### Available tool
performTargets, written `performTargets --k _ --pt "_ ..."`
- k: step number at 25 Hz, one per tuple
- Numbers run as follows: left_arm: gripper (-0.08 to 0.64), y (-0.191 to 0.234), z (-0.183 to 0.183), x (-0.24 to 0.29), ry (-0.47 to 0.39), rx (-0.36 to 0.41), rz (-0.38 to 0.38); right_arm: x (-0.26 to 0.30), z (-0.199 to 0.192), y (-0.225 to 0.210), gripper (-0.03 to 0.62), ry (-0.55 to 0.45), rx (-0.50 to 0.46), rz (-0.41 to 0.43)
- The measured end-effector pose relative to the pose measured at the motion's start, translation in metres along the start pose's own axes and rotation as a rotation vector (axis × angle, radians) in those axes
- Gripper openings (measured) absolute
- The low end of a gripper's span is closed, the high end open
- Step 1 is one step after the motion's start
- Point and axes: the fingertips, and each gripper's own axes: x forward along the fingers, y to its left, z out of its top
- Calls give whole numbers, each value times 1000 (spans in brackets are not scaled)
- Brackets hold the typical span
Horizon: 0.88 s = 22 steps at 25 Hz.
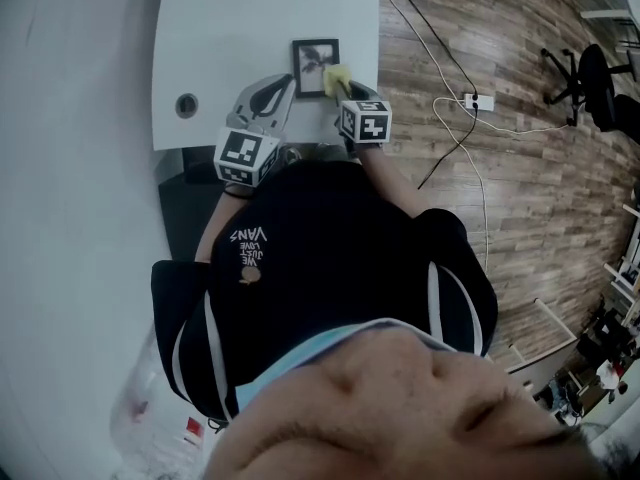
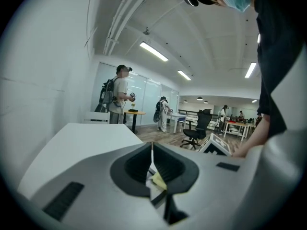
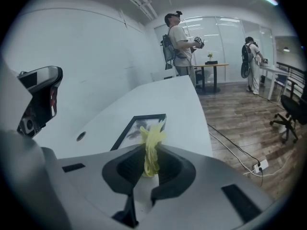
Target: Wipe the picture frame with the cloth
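A black picture frame (image 1: 312,60) lies flat on the white table (image 1: 230,28), near its right edge. My right gripper (image 1: 343,90) is shut on a yellow cloth (image 1: 338,76), which rests at the frame's near right corner. In the right gripper view the cloth (image 3: 152,143) stands up bunched between the jaws of the right gripper (image 3: 151,161), with the frame (image 3: 132,131) just beyond. My left gripper (image 1: 283,86) points at the frame's near left edge. Its jaws are together in the left gripper view (image 2: 152,158), and a scrap of yellow shows below them.
A round cable hole (image 1: 187,105) sits in the table left of the frame. The table's right edge drops to a wooden floor with a cable and power strip (image 1: 478,101) and office chairs (image 1: 590,78). People stand at tables in the background (image 3: 180,44).
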Motion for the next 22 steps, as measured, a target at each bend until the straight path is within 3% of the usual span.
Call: performTargets --k 12,22 --pt "18 -14 3 22 5 18 -55 -11 2 -26 46 -15 22 -35" --pt "18 -11 3 21 4 18 -34 -14 12 -21 46 -38 18 -7"
